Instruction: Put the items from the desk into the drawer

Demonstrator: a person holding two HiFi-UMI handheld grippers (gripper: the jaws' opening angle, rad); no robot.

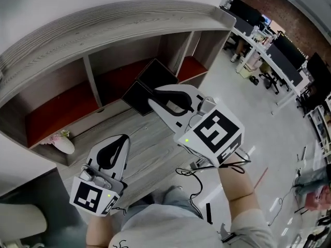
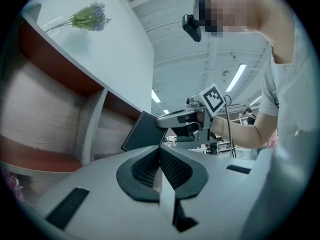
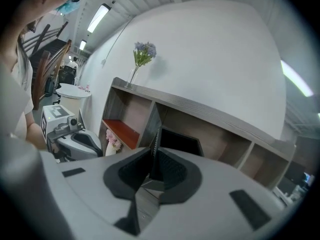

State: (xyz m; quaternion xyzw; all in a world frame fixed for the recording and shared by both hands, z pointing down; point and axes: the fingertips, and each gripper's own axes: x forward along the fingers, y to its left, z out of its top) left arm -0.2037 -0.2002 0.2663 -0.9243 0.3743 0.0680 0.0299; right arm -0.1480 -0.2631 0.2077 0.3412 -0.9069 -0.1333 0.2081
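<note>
Over the desk (image 1: 139, 138), the right gripper (image 1: 153, 99) apparently pinches a plain black notebook (image 1: 158, 75).

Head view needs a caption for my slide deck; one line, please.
Right gripper grips a black notebook by its edge at the wooden desk; left gripper, jaws shut, holds nothing.

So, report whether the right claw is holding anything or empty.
Holding: the right claw is shut on the black panel, its thin edge clamped at the claw's tip.
</note>
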